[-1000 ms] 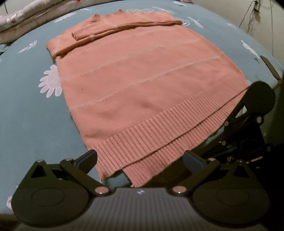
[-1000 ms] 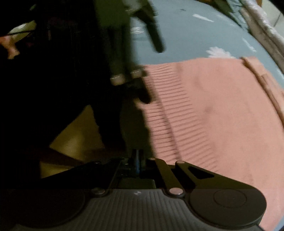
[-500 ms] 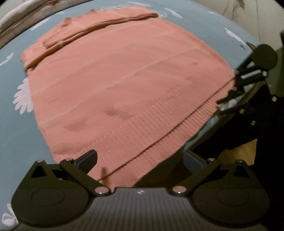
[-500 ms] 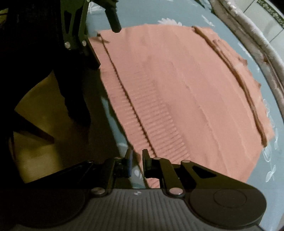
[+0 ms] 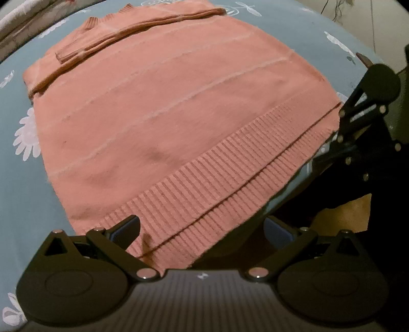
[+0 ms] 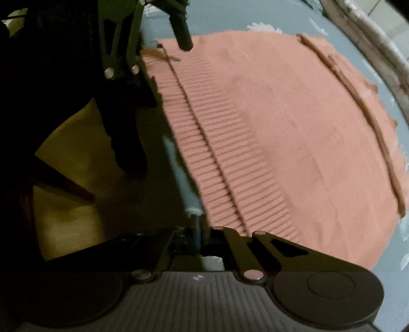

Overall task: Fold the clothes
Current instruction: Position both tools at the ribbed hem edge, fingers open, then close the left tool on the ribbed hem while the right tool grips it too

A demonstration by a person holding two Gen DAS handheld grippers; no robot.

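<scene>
A salmon-pink knit sweater lies flat on a blue flowered sheet, sleeves folded across its far end, ribbed hem nearest me. My left gripper is open, its fingers astride the hem's near-left corner. My right gripper is shut at the hem's other corner; whether cloth is between its fingers is hidden. The sweater fills the right wrist view, where the left gripper shows at the far corner. The right gripper shows at the right of the left wrist view.
The blue sheet with white flowers covers the bed. The bed's near edge drops to a yellowish floor. A pale rolled blanket lies along the far side. A wall with cables stands at the right.
My left gripper has drawn back slightly, still open over the hem corner. My right gripper's fingers have closed from a narrow gap to shut at the hem's other corner.
</scene>
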